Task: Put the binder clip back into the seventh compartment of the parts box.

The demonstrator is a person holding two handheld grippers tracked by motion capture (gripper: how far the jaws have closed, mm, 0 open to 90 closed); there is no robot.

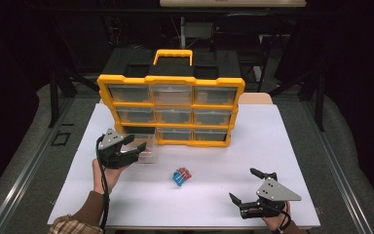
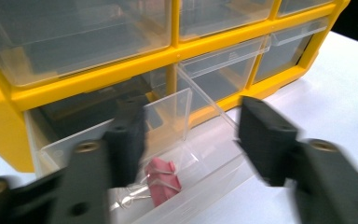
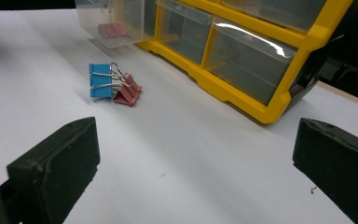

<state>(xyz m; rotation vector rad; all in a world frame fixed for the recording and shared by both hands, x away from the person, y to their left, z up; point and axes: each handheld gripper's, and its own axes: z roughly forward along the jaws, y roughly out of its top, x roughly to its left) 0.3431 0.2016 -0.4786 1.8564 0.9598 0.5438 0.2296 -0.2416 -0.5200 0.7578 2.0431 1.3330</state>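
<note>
Left claw [image 1: 135, 146] released, jaws apart above pulled-out clear drawer [image 2: 205, 158]; pink binder clip [image 2: 162, 179] lies inside. Mid-tabletop [image 1: 272, 141]: blue clip [image 1: 177, 177] touching pink clip [image 1: 186, 173]. Right claw [image 1: 246, 185] released, empty.

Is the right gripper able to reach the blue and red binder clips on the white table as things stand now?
Probably yes. The right gripper has open jaws, and the blue binder clip and red binder clip lie on bare white table ahead of it, with nothing between them.
</note>
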